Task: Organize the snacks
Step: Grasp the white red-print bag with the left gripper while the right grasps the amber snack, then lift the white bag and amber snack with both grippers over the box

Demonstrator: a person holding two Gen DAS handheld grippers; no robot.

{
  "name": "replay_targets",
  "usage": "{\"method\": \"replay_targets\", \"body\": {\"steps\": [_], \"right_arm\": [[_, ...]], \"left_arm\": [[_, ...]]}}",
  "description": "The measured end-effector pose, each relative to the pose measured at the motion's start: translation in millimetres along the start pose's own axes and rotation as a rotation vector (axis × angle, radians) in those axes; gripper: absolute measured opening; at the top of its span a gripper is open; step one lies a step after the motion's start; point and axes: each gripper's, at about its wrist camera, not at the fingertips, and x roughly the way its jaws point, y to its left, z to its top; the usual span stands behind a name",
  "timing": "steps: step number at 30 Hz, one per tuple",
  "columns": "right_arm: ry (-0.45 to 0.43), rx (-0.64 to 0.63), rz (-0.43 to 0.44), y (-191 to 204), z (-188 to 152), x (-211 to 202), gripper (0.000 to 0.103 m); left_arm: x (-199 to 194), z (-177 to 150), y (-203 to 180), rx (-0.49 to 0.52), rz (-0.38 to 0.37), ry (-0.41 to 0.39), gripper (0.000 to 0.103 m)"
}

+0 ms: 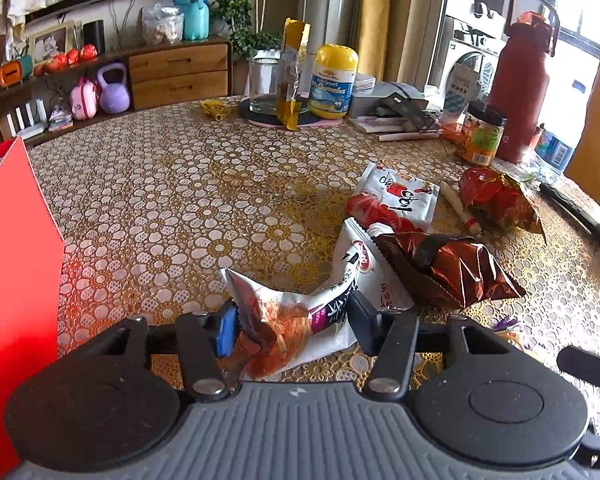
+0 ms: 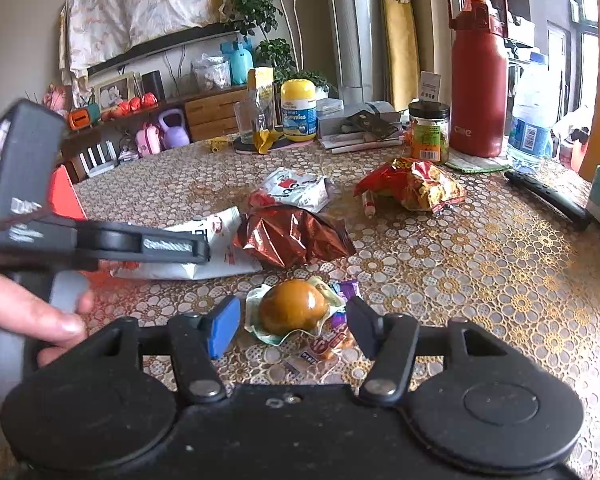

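We find the left gripper (image 1: pixel 292 322) low over the tabletop (image 1: pixel 160 208), jaws apart, with a white snack pack (image 1: pixel 300 312) lying between them; whether the pads touch it we cannot tell. From that pack, a brown foil bag (image 1: pixel 444 268) lies at 2 o'clock, partly over it, and a white-and-red pack (image 1: pixel 396 200) sits at 1 o'clock. A red crinkled bag (image 1: pixel 496 196) lies farther right, with a wrapped stick (image 1: pixel 460 208) just beside it. A red box (image 1: pixel 16 280) stands at the left edge, at 9 o'clock.

The right gripper (image 2: pixel 292 326) also has its jaws apart, flanking a wrapped brown bun (image 2: pixel 292 310) on the tabletop, with small sweets wrappers (image 2: pixel 328 344) just beside it at 4 o'clock. At 12 o'clock, along the far edge, stand a gummies jar (image 2: pixel 299 110) and a red flask (image 2: pixel 478 80).
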Motion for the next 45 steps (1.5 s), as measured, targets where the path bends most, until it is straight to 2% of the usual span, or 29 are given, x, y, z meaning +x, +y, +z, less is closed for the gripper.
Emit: {"method": "replay_targets", "body": {"steps": [6,18,22,27,29,34,45], "right_arm": [[-0.003,-0.007,-0.005,-1,1,5,0.059],[0.006,-0.058,-0.012,5,2,22,0.059],[0.024,-0.093,-0.032,11,1,32,0.066],[0.013,-0.145,-0.054,20,-6,41,0.065],[-0.008,-0.156,-0.064,19,-7,39,0.059],[-0.018,-0.163,-0.045,16,-7,37,0.057],[-0.046,-0.111,-0.025,17,-5,20,0.057]], "left_arm": [[-11,-3,0,-0.006,0.026,-0.014,0.043],[-50,-8,14,-0.041,0.06,-0.026,0.043],[-57,-11,15,-0.043,0.054,-0.03,0.043],[-63,-12,17,-0.052,0.055,-0.039,0.043],[-66,-12,18,-0.056,0.053,-0.045,0.043],[-77,-12,19,-0.065,0.048,-0.066,0.043],[-106,-5,24,-0.072,0.041,-0.129,0.043]]}}
